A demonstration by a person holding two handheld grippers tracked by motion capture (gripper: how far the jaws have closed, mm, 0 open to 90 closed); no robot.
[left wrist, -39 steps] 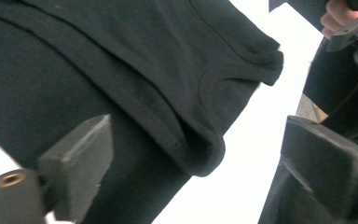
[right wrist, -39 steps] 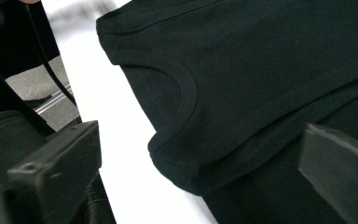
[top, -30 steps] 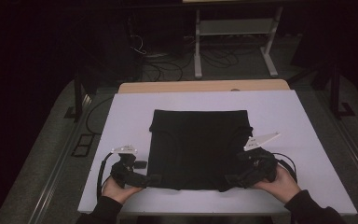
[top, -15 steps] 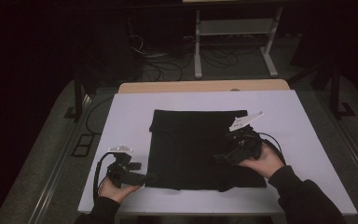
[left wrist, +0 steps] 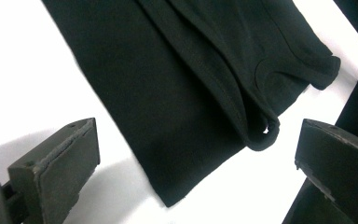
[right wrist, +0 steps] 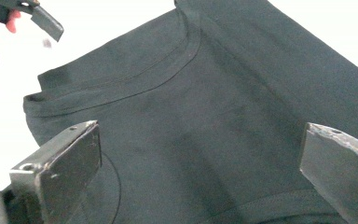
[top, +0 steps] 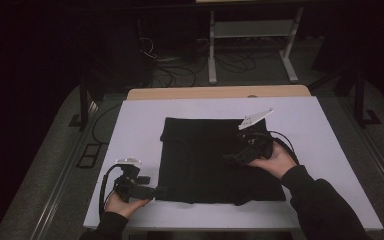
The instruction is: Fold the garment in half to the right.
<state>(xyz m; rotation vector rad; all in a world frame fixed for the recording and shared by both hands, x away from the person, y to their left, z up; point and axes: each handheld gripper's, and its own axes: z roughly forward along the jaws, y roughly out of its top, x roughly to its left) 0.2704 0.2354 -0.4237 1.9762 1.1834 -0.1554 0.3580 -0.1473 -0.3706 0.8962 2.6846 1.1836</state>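
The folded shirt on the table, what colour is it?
Plain black; the shirt shows no pattern, seen best in the right gripper view.

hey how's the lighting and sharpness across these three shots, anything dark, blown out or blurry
High view: dim, room behind nearly black, shirt a flat dark patch on the table. Left gripper view: table blown out white, shirt seams sharp, soft shadow by the left jaw. Right gripper view: shirt weave and collar clear, near jaws slightly soft, table overexposed.
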